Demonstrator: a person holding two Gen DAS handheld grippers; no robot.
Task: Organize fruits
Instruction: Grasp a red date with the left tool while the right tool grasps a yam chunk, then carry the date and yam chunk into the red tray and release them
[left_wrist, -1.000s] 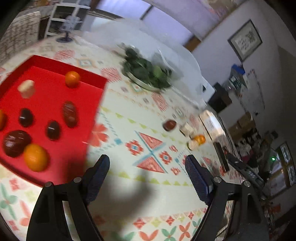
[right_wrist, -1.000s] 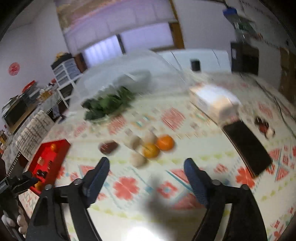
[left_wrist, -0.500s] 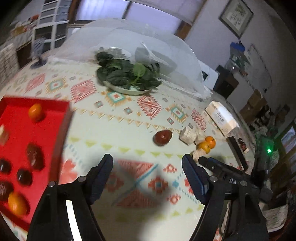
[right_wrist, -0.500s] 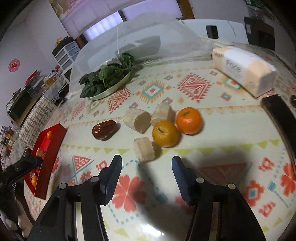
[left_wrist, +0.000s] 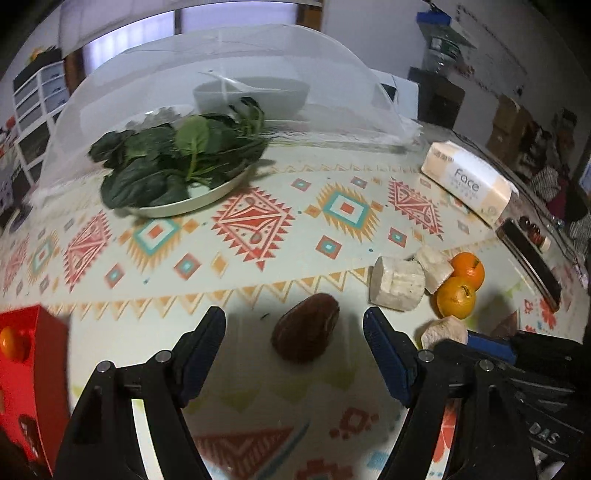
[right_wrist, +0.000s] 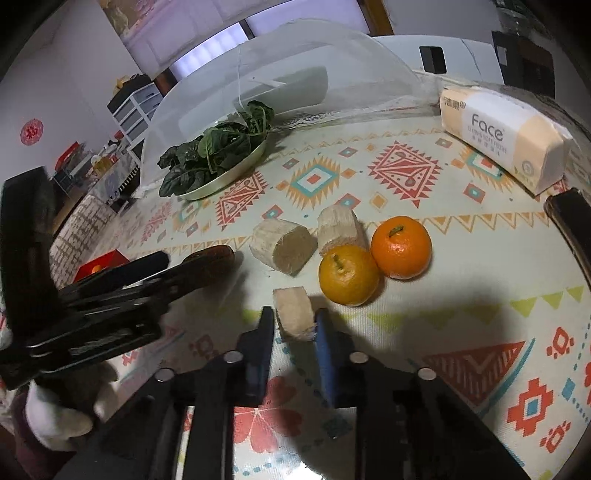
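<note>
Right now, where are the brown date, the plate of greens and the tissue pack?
brown date (left_wrist: 306, 328), left wrist view, middle of its skin
plate of greens (left_wrist: 207, 194), left wrist view, bare front rim
tissue pack (right_wrist: 506, 138), right wrist view, printed front face

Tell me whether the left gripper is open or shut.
Open: the left gripper has its jaws spread wide on either side of the dark date, touching neither side.

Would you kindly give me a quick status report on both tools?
Left tool open, straddling the brown date. Right tool shut on the pale chunk. Two oranges close beside it; nothing blocking.
</note>
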